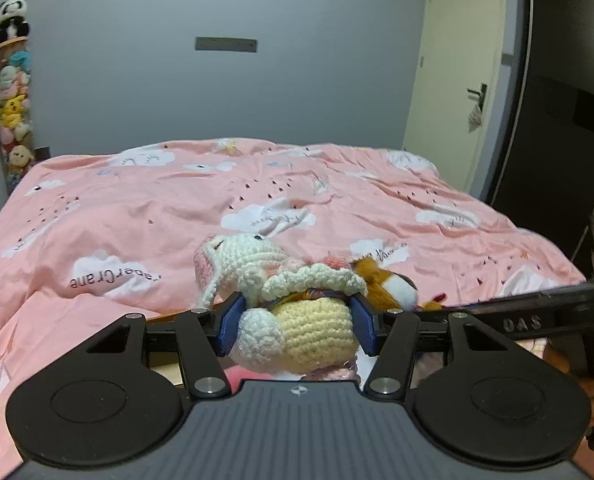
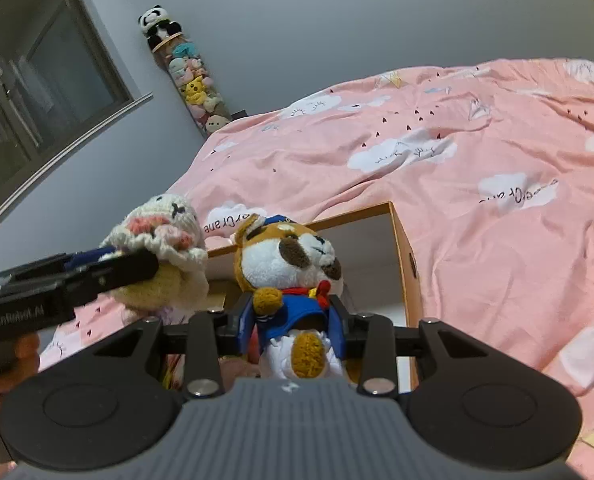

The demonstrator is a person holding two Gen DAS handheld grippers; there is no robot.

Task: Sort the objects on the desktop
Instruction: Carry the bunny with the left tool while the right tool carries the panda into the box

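Left gripper clamped on crocheted bunny, right gripper on plush dog, above box; soft bodies could slip out.

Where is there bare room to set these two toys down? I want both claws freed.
Free: the pink duvet, bare from the box to the far wall, and the box's white interior by its right wall. Crowded: between the left claw with the crochet doll and the right claw with the plush dog.
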